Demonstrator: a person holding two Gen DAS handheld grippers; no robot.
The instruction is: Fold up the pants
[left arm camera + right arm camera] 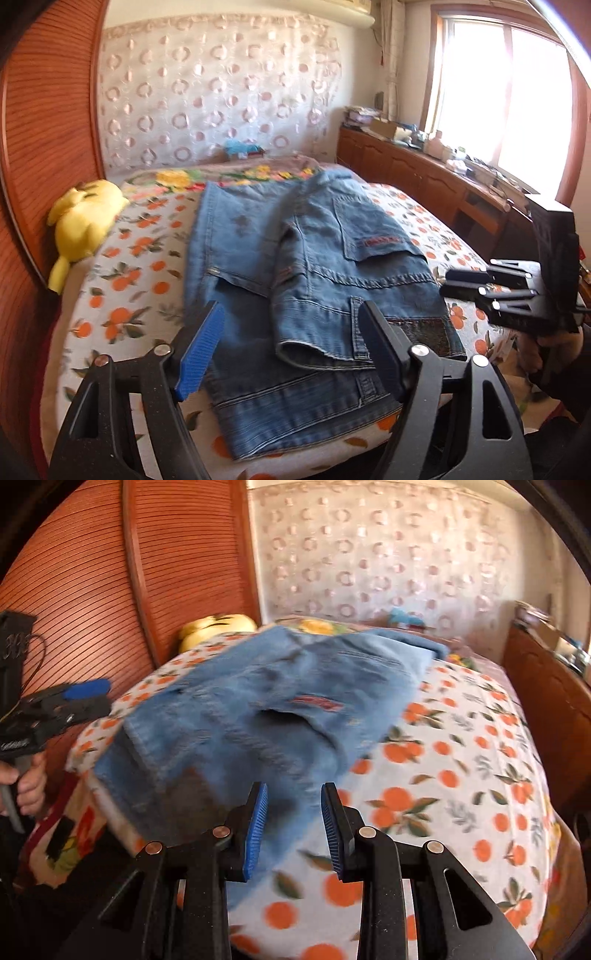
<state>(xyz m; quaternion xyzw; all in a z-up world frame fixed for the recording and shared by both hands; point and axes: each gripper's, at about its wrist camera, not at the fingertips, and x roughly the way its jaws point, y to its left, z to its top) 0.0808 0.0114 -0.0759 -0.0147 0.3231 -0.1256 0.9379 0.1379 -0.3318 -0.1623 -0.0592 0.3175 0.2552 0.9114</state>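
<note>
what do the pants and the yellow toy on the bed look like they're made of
Pants: blue denim by the look, faded wash, with visible stitched seams, pockets and thick hems.
Yellow toy: seems a soft plush, matte and fuzzy, slumped against the wooden headboard.

Folded jeans on orange-print bedspread

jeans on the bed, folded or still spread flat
Partly folded: in the left wrist view the jeans have one denim layer doubled over another, its hem lying on top. Neither tool grips them.
</note>
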